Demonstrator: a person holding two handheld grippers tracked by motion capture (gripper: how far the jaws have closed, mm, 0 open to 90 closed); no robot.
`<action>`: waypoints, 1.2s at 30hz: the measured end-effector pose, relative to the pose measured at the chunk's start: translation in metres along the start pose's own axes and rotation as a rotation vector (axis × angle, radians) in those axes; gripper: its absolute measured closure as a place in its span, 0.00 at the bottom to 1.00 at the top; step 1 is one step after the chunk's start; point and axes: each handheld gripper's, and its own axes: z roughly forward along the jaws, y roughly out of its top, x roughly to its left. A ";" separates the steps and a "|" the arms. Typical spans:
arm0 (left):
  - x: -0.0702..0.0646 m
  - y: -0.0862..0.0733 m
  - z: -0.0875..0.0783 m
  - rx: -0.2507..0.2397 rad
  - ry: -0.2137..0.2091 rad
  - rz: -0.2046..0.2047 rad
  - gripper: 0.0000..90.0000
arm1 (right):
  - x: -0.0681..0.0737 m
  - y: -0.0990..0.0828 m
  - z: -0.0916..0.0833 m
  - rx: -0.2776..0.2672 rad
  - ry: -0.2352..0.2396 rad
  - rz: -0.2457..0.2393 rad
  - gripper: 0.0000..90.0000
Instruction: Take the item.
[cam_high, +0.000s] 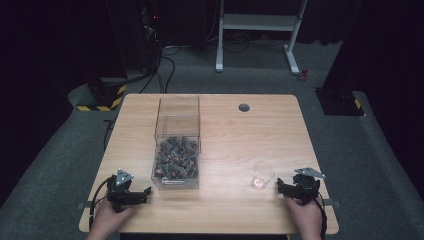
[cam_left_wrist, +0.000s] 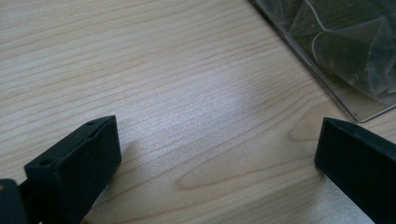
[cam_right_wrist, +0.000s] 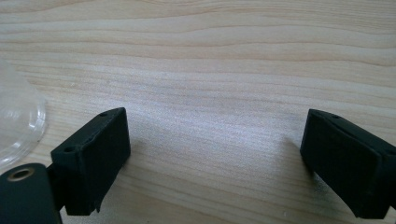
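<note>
wooden table before a dark room: clear cup near the front right corner, just beside the released right gripper; light, thin, probably slippery, best taken across its wall. left gripper likewise released beside the clear bin.

Your left hand comes in from the bottom edge and holds the left tool low, pointing to the right. Its 2 jaws stand wide apart with nothing between them. Your right hand holds the right tool low as well, pointing left toward the other. Its 2 jaws are also spread wide, gripping nothing.
</note>
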 end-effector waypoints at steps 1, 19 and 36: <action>0.000 0.000 0.000 0.001 -0.001 0.001 0.01 | 0.000 0.000 0.000 0.000 0.000 0.000 0.09; 0.000 0.000 0.000 0.001 -0.001 0.001 0.01 | 0.000 0.000 0.000 0.000 0.004 -0.001 0.09; 0.000 0.000 0.000 0.004 -0.002 0.004 0.01 | 0.002 0.001 -0.007 -0.031 0.027 -0.024 0.14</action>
